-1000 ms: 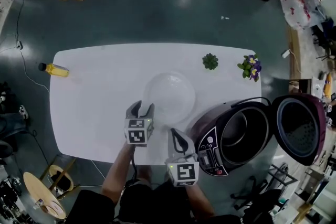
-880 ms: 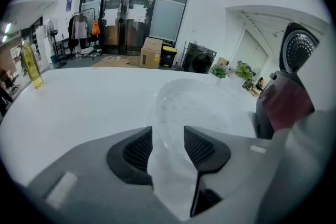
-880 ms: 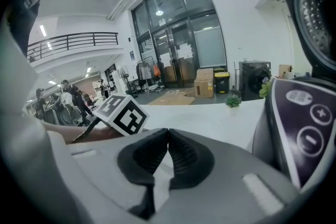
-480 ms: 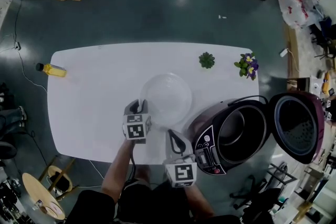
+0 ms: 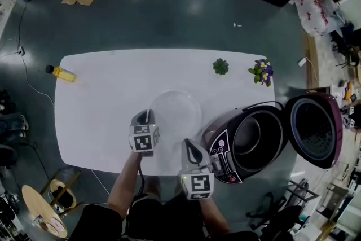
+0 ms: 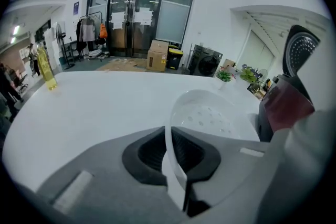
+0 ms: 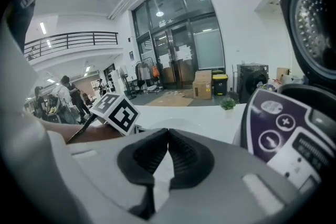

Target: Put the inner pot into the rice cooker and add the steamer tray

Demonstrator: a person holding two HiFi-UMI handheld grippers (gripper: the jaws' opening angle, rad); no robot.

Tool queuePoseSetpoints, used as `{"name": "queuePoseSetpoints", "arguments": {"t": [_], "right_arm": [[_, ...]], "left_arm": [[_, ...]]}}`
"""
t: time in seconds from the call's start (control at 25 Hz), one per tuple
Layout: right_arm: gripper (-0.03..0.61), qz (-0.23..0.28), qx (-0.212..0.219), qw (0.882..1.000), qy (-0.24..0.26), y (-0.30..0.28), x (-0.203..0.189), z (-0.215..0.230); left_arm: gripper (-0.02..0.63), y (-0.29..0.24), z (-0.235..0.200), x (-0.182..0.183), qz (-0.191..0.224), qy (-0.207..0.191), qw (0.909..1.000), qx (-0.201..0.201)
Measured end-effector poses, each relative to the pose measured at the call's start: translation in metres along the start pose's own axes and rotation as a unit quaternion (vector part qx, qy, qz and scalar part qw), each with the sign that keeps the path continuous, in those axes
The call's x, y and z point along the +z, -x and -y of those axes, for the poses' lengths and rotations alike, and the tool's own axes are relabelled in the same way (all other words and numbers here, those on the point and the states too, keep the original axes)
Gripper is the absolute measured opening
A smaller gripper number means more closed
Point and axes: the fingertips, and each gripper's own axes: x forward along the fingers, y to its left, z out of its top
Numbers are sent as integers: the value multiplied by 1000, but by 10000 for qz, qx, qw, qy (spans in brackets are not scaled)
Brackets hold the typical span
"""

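The tray (image 5: 175,113) sits on the worktop (image 5: 101,104) just beside the cooker (image 5: 248,144), on the side away from its raised lid (image 5: 313,130). The pot (image 5: 260,138) looks already seated inside the cooker.

The left tool (image 5: 145,117) has just been closing, and its pads now pinch the tray's near rim. The right tool (image 5: 192,149) is shut on nothing, nearer the cooker's control panel.

The tray is thin white perforated plastic, so it is probably light and fairly stiff, with some give at the edge. Its smooth, glossy wall could slide in the pads, and held by one edge it will likely sag away from the grip. The rim is the only sensible hold. A deep bite over the lip should keep it from twisting.
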Motion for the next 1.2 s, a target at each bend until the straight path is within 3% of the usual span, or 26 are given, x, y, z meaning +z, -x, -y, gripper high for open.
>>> {"name": "queuePoseSetpoints", "arguments": {"t": [0.64, 0.96, 1.2], "right_arm": [[5, 608, -352, 9970, 316, 61, 46, -36], [6, 1138, -899, 9888, 362, 108, 67, -53], [5, 1328, -1522, 9791, 247, 146, 58, -46]], "left_arm": [[26, 126, -24, 36, 849, 249, 9960, -97], [26, 199, -29, 42, 1208, 72, 9918, -403], [28, 231, -14, 40, 1351, -276, 9869, -843]]}}
